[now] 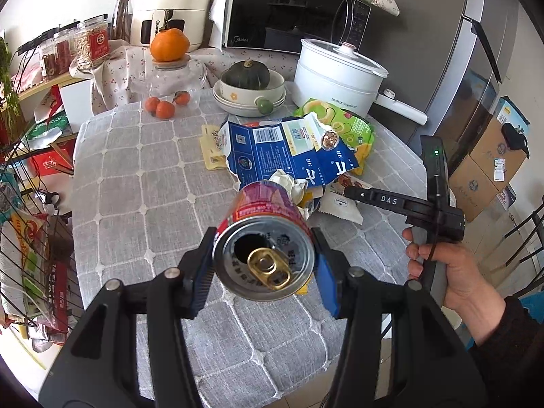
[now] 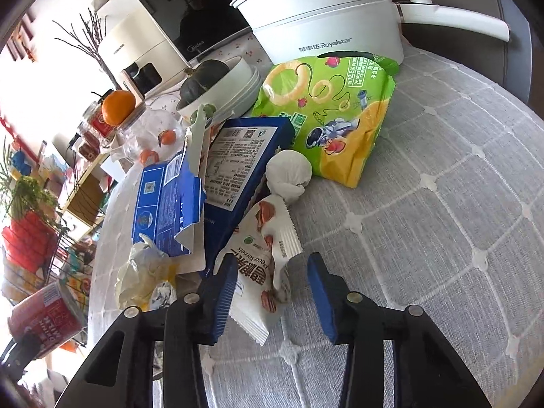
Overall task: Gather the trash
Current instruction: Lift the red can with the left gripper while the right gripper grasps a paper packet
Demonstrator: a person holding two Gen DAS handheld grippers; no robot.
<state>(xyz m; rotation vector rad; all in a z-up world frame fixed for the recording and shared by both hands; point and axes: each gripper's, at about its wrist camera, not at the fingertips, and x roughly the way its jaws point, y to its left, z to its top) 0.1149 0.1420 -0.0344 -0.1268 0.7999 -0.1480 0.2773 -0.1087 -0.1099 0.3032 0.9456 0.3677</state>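
left gripper: clamped on drink can, opened end toward camera, held above the tablecloth
right gripper: jaws part-spread, white pecan wrapper between them, left pad touching, right pad clear
wrapper handling: light, limp, slick film; pinch the crimped near edge
can: light, thin-walled, dents easily
remaining trash: blue carton, green snack bag, paper wads, far-left of the right gripper

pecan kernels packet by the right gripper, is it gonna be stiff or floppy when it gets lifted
Probably floppy: the white pecan packet is thin film, already creased and bent where it lies between the right gripper pads. It looks flat and torn open, so likely light and nearly empty. The glossy film may slip, and it leans on the blue carton, which could shift.
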